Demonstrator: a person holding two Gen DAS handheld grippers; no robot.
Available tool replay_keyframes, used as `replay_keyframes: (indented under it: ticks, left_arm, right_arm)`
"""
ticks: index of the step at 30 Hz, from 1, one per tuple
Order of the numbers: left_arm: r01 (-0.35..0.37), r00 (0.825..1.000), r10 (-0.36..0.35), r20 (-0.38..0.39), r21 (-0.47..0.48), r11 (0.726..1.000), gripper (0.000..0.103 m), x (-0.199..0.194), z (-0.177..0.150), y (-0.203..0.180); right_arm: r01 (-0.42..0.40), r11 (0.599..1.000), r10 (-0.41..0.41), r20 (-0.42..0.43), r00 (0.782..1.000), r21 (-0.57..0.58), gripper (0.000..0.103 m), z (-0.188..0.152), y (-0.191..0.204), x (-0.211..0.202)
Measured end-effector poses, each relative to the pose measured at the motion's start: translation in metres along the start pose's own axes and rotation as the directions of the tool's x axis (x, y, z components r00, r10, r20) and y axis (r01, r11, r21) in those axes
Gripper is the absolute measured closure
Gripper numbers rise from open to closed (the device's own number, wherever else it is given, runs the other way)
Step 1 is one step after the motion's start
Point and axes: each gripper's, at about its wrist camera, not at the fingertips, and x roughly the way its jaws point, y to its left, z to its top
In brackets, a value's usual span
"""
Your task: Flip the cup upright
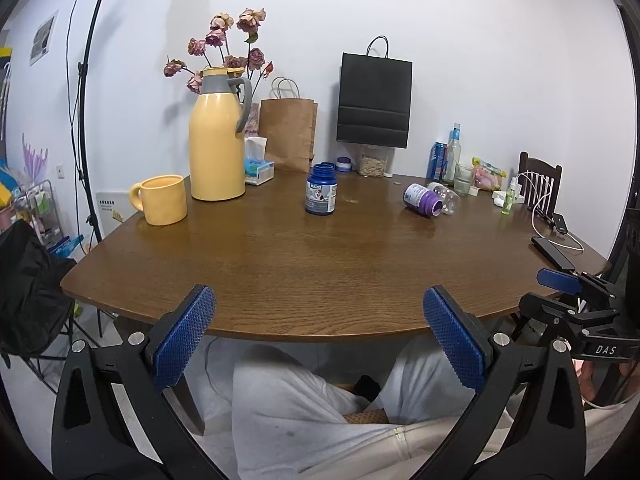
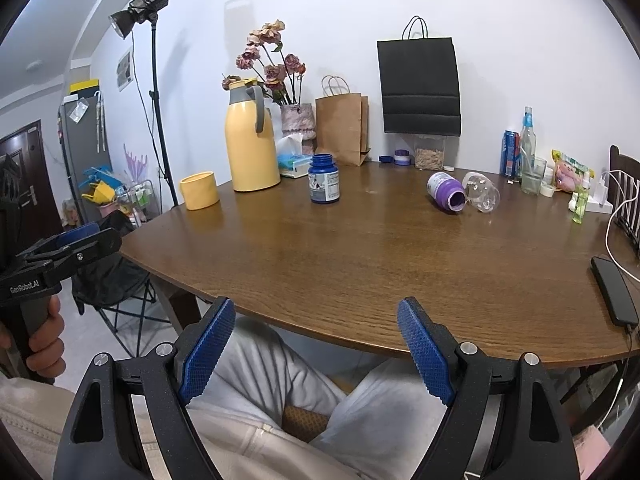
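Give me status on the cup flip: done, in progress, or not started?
Looks done, or not needed: the yellow cup stands upright, mouth up, near the table's far left edge beside the yellow jug. Nothing is in hand: the left gripper and right gripper are both open and empty, back at the near edge. Only a purple bottle and a clear bottle lie on their sides.

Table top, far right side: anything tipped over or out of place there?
Yes. A purple bottle lies on its side, lidless, mouth facing the near edge. A clear plastic bottle lies tipped beside it. The blue bottle and yellow mug stand upright. No spill visible.
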Motion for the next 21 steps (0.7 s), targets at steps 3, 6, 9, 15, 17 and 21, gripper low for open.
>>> replay_keyframes:
  ticks: [3,6,9,15,17,21]
  left_arm:
    - [0.005,1.0,-0.005,0.003,0.006,1.0,0.0,-0.001,-0.0006,0.0001]
    - [0.006,1.0,-0.006,0.006,0.011,1.0,0.0,-0.0018,0.0,-0.0009]
    - [0.008,1.0,-0.008,0.005,0.011,1.0,0.0,-0.0019,-0.0003,-0.0011]
    - [0.006,1.0,-0.006,0.006,0.013,1.0,0.0,-0.0024,-0.0002,-0.0016]
    - [0.006,1.0,-0.006,0.012,0.018,1.0,0.0,-0.004,0.0002,-0.0032]
    - [0.005,1.0,-0.006,0.024,0.026,1.0,0.0,-0.0069,0.0002,-0.0056]
  right_arm:
    - [-0.001,1.0,0.001,0.0,1.0,-0.001,0.015,0.0001,0.0,0.0001]
    - [0.0,1.0,0.0,0.003,1.0,0.002,0.015,-0.0003,0.0006,0.0002]
    - [0.001,1.0,-0.001,0.002,1.0,0.003,0.015,0.0006,0.001,-0.0005]
    - [0.007,1.0,-0.008,0.019,1.0,0.006,0.015,0.003,0.0006,-0.0036]
    - [0.007,1.0,-0.007,0.017,1.0,0.011,0.015,0.0031,-0.0002,-0.0027]
    - [0.005,1.0,-0.006,0.014,1.0,0.014,0.015,0.0026,-0.0005,-0.0017]
